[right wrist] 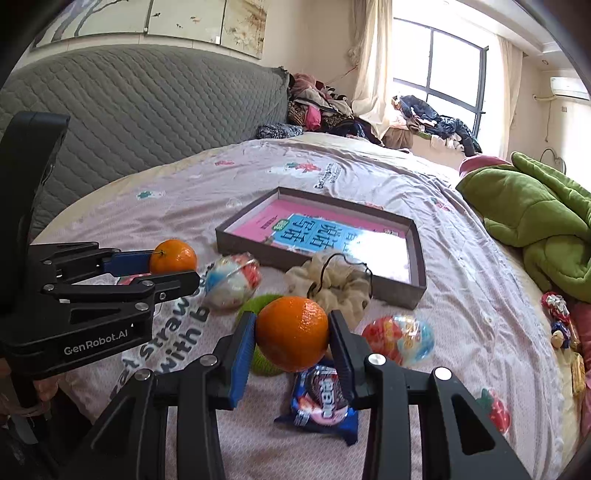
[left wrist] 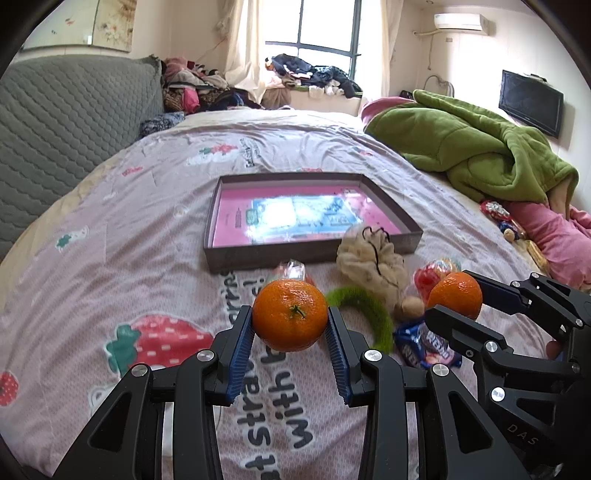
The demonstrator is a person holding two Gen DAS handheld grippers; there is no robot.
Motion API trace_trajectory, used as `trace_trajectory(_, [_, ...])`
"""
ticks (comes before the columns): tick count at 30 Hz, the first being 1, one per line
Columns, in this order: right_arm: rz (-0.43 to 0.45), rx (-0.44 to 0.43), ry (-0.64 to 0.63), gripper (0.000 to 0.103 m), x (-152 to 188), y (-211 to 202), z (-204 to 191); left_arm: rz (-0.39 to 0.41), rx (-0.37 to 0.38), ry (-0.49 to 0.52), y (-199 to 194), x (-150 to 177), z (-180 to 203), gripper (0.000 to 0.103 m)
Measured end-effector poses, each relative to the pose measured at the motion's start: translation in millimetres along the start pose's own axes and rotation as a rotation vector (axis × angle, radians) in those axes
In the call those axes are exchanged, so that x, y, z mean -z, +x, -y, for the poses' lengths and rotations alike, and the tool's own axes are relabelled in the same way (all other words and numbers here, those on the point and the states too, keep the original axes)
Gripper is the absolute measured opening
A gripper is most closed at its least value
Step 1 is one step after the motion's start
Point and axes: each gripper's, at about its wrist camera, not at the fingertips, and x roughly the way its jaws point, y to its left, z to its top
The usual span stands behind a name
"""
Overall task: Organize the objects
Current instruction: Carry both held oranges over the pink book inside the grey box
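left gripper (left wrist: 290, 325) grasps one orange (left wrist: 290, 314), right gripper (right wrist: 291, 338) grasps another orange (right wrist: 292, 333), both above the bedsheet (left wrist: 147, 206). box (left wrist: 218, 254) holds no loose items; pouch (left wrist: 369, 258), snacks (right wrist: 325, 402) remain outside.

Home bedroom, lived-in. Big bed (left wrist: 147, 229) with a strawberry-print sheet and a grey quilted headboard (right wrist: 147, 107). Green blanket (left wrist: 472, 147) bunched at one side, piles of clothes (left wrist: 195, 88) in the corner and on the window sill (left wrist: 314, 79). Curtained window (right wrist: 439, 74), wall-mounted air conditioner (left wrist: 461, 22), small wall TV (left wrist: 530, 103), framed picture (right wrist: 166, 22) above the headboard.
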Motion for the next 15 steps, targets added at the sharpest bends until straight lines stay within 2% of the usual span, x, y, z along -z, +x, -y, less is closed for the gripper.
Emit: trace_trajectory(15, [0.047,0.014,0.009,0.04,-34,15,28,0.036,0.0,0.032,18,-40,-5,0.04])
